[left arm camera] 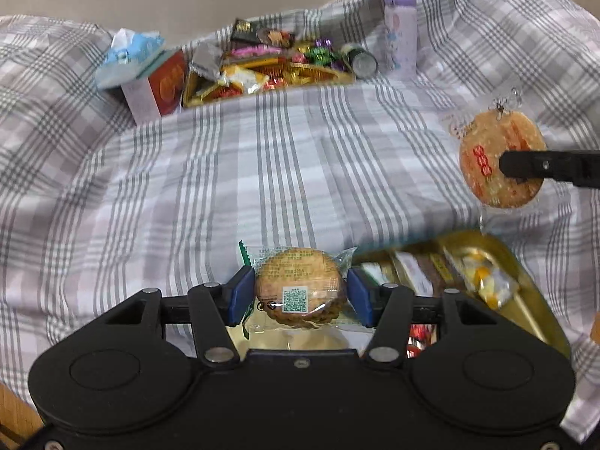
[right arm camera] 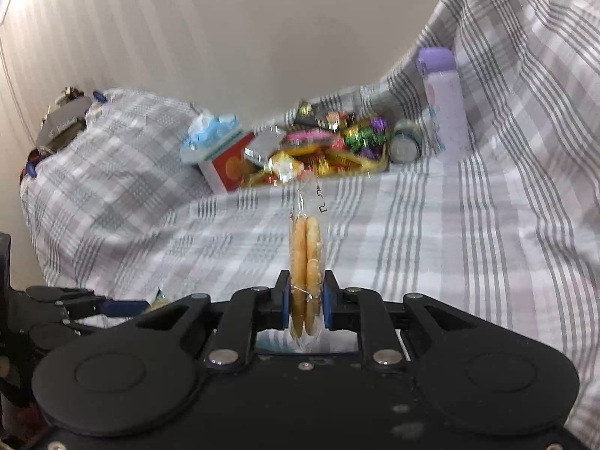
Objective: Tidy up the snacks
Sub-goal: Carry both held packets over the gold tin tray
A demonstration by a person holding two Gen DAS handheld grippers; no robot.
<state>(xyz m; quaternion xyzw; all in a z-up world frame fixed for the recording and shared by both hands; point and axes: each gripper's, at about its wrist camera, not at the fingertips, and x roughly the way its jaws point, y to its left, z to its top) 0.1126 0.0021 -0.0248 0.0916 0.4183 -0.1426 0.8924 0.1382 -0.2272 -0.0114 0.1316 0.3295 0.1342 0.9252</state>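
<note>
The left gripper [left arm camera: 300, 292] points steeply down over the bed. Its two blue pads [left arm camera: 240, 296] press on both sides of a round wrapped cracker [left arm camera: 300, 285], which lies flat between them, so the jaws stand partly apart around it. The right gripper [right arm camera: 306, 305] points less steeply down. Its jaws are almost fully together and they pinch a clear pack of two thin crackers [right arm camera: 306, 258], held on edge and standing upright. In the left wrist view, one black finger [left arm camera: 543, 167] of the right gripper reaches in from the right side, across this pack.
</note>
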